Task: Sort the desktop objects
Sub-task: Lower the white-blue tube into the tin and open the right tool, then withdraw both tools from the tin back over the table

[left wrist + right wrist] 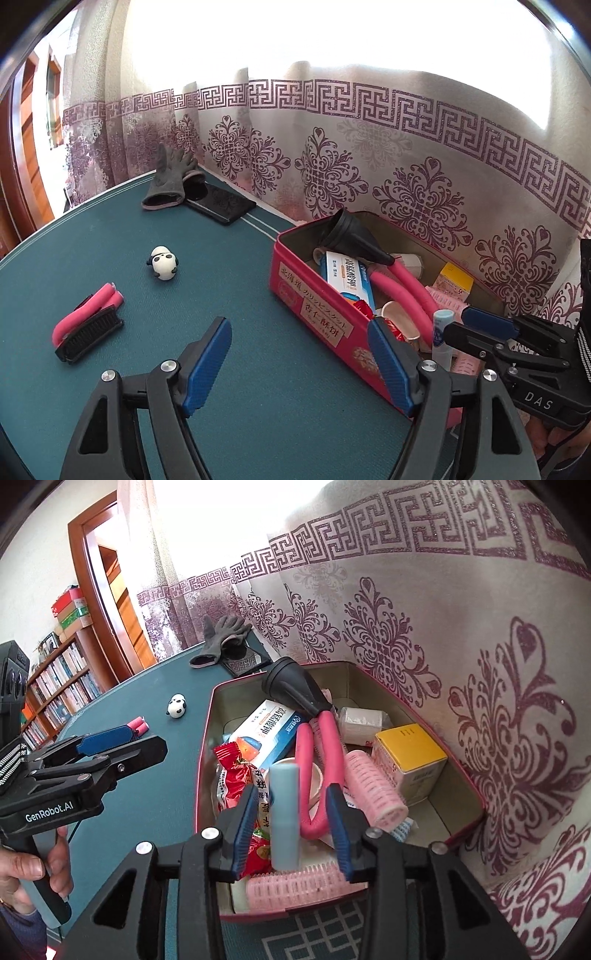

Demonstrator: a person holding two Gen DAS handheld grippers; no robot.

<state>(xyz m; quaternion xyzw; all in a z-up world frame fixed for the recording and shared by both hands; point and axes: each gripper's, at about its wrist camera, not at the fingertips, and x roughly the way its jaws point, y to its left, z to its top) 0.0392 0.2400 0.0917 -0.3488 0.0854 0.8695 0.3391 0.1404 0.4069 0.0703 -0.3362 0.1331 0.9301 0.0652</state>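
Note:
A red tin box (pixel 306 295) (pixel 207 746) stands by the curtain, holding a black funnel (pixel 295 686), a blue-white medicine carton (pixel 266 734), pink foam rods (pixel 325 746), pink hair rollers (pixel 373 790) and a yellow-topped box (pixel 410 749). My right gripper (pixel 293 789) hangs over the box's near end. A pale blue tube (pixel 284 816) stands upright between its jaws with a gap on each side, so it is open. My left gripper (pixel 298 324) is open and empty, low over the green table beside the box's left wall.
On the green table (pixel 221 280) lie a panda figure (pixel 164 263), a folded pink foam rod (pixel 85 314) against a black comb (pixel 90 338), a grey glove (pixel 170 177) and a dark phone (pixel 221 203). A patterned curtain (pixel 406 147) hangs close behind the box.

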